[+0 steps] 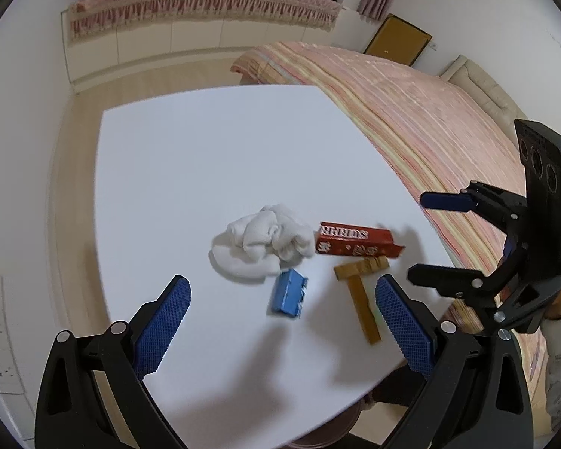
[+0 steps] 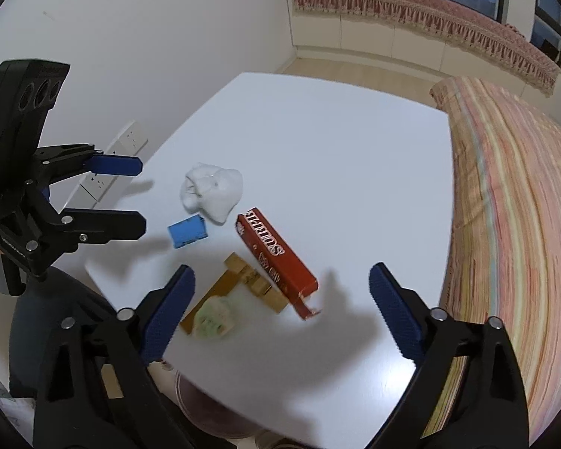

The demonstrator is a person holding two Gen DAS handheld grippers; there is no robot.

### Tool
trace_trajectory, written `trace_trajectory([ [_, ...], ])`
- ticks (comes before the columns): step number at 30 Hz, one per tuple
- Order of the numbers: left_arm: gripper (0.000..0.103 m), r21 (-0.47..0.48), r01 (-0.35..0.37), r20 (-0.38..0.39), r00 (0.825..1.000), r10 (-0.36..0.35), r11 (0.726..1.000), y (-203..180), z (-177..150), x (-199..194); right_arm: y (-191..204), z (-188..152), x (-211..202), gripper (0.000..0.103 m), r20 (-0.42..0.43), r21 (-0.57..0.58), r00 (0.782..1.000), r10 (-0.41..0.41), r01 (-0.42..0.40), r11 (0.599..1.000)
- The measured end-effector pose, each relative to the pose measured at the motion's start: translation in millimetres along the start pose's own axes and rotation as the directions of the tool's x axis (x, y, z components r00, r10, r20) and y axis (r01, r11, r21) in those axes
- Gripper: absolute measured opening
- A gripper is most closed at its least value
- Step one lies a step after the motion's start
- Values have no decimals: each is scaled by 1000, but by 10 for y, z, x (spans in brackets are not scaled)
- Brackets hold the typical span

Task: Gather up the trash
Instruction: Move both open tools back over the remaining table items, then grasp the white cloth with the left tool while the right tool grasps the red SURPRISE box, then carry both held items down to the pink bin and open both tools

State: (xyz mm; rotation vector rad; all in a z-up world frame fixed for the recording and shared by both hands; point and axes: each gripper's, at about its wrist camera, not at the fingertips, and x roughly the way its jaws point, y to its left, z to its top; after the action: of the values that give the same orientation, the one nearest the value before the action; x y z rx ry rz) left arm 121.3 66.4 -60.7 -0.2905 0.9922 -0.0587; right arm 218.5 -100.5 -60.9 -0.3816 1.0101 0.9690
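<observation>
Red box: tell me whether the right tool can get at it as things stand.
Probably yes. The right tool stands open above the red box, nothing covering it; only the brown cardboard piece lies against one side.

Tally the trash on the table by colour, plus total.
White: 1, crumpled tissue
Red: 1, long carton
Blue: 1, small box
Brown: 1, flattened cardboard piece
Pale green: 1, small wad lying on the cardboard, seen clearly only from the right wrist
Total: 5
</observation>
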Motion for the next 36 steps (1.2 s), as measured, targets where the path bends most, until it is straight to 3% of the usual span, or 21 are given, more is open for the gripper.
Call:
trace_trajectory([
  [7, 92, -46, 45, -27, 999, -46, 998, 114, 58, 285, -84, 50, 292, 70, -40, 9, 999, 22, -21, 1000],
  [10, 78, -60, 53, -38, 998, -55, 997, 150, 69, 346, -107, 39, 367, 57, -55, 13, 998, 30, -29, 999],
  [14, 68, -59, 47, -28, 998, -48, 997, 162, 78, 346, -135, 55, 369, 37, -49, 16, 998, 27, -27, 1000],
  [19, 36, -47, 23, -29, 999, -25, 999, 155, 64, 335, -136, 101, 386, 19, -42, 16, 999, 12, -11, 1000],
  [20, 33, -41, 14, -26, 1000, -15, 999, 145, 58, 325, -139, 97, 379, 14, -38, 18, 999, 7, -6, 1000],
  [22, 21, -33, 2, -15, 1000, -3, 999, 129, 59, 300, -147, 88, 360, 14, -30, 25, 1000, -3, 4, 1000],
  [25, 11, -16, -18, -2, 1000, 18, 1000, 107, 67, 252, -153, 87, 334, 14, -24, 33, 1000, -7, 8, 999],
  [36, 7, -1, -39, 41, 998, 39, 999, 85, 91, 80, -159, 116, 63, 14, 38, 60, 999, -26, 24, 998],
])
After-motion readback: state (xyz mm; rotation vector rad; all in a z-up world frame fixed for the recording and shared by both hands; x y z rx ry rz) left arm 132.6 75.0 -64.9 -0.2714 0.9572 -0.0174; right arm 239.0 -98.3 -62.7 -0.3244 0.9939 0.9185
